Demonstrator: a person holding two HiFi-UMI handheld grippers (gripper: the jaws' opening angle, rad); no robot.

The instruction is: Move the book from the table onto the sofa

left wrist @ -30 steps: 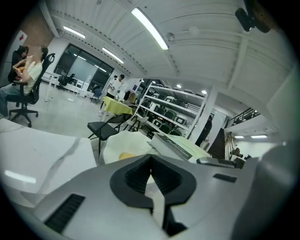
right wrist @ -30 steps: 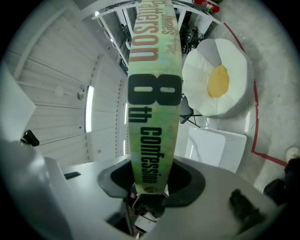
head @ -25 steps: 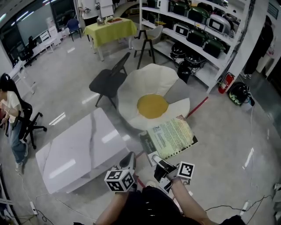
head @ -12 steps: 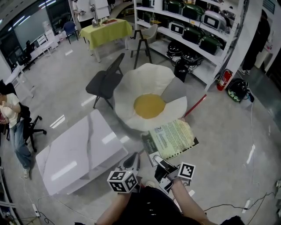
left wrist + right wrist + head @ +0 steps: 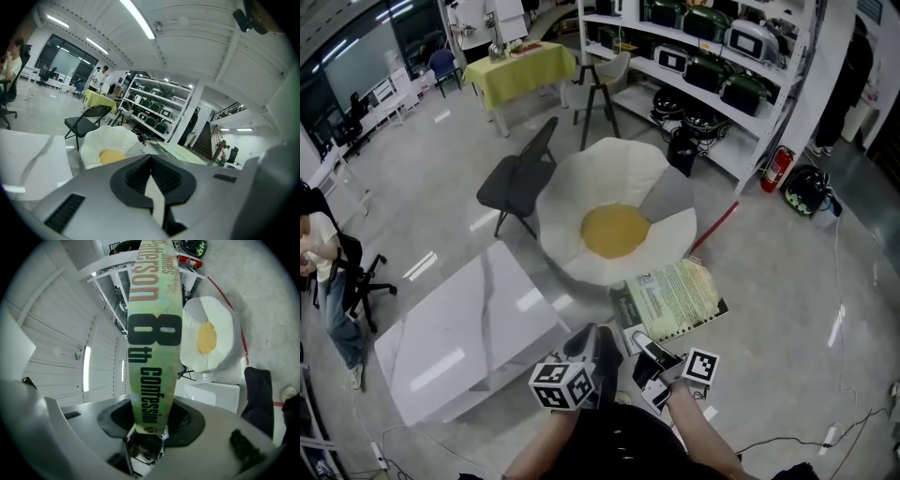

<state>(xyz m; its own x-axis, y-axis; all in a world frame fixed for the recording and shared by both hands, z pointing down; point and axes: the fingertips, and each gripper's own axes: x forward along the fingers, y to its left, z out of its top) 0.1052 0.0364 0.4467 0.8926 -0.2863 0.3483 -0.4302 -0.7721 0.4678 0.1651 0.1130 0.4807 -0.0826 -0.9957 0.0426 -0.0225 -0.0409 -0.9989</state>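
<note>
The book [image 5: 672,300], green-covered with a dark spine, hangs flat over the floor just in front of the sofa. My right gripper [image 5: 642,342] is shut on its near edge; in the right gripper view the spine [image 5: 152,333] runs up from between the pads. The sofa [image 5: 614,220] is a white egg-shaped cushion seat with a yellow centre, also seen as the sofa [image 5: 110,147] in the left gripper view. My left gripper [image 5: 594,334] is beside the book's near-left corner, its jaws shut on nothing [image 5: 151,158]. The white marble table [image 5: 459,328] lies to the left.
A black folding chair [image 5: 520,173] stands behind the sofa on the left. Shelves with bags [image 5: 722,66] line the back right, with a fire extinguisher [image 5: 778,169] by them. A red line [image 5: 712,230] crosses the floor. A person [image 5: 323,262] sits at far left.
Both grippers and the book have drifted forward toward the sofa, which now sits nearer. The left gripper has moved right, closer to the book's near corner.
</note>
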